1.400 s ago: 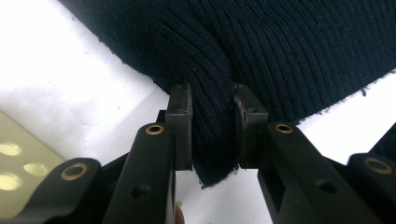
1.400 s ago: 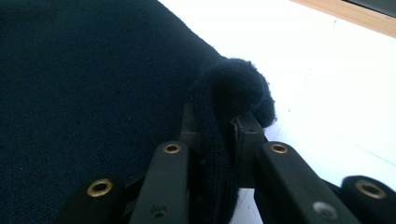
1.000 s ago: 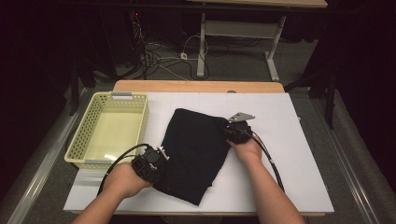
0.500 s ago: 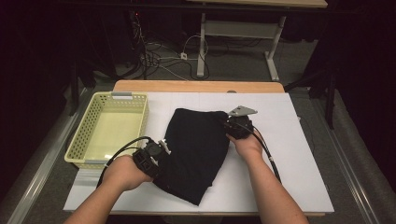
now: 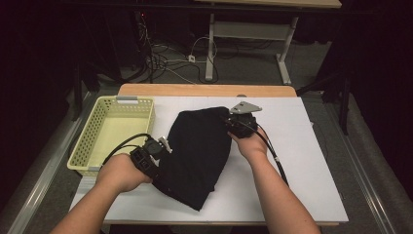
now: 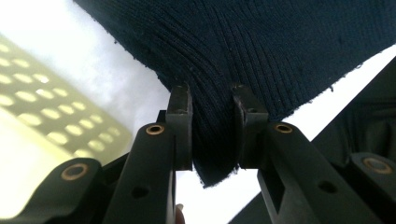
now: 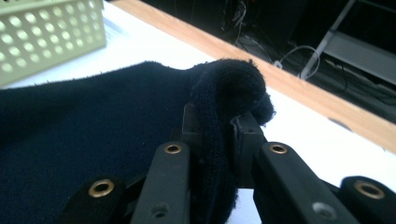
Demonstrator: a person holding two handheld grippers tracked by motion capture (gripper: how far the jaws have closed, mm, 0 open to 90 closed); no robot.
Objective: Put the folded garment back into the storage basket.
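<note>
A black knitted cloth (image 5: 197, 148) lies folded on the white table top (image 5: 302, 161), stretched between my two hands. My left gripper (image 5: 157, 152) is shut on the cloth's left edge; in the left gripper view the dark knit (image 6: 261, 42) is pinched between the pads at my left gripper (image 6: 212, 121) and pulled taut. My right gripper (image 5: 233, 123), with its grey plate on top, is shut on the cloth's far right corner. In the right gripper view a bunched fold of the cloth (image 7: 224, 88) bulges over the jaws of my right gripper (image 7: 215, 128).
A pale yellow perforated basket (image 5: 97, 134) stands at the left of the table, close to my left hand. A wooden strip (image 5: 204, 90) runs along the far edge. Cables and a table frame (image 5: 243, 34) lie on the floor beyond.
Both hands have risen a little with the cloth in their grip. The cloth's gripped edges are lifted and the cloth sits slightly farther back on the table.
</note>
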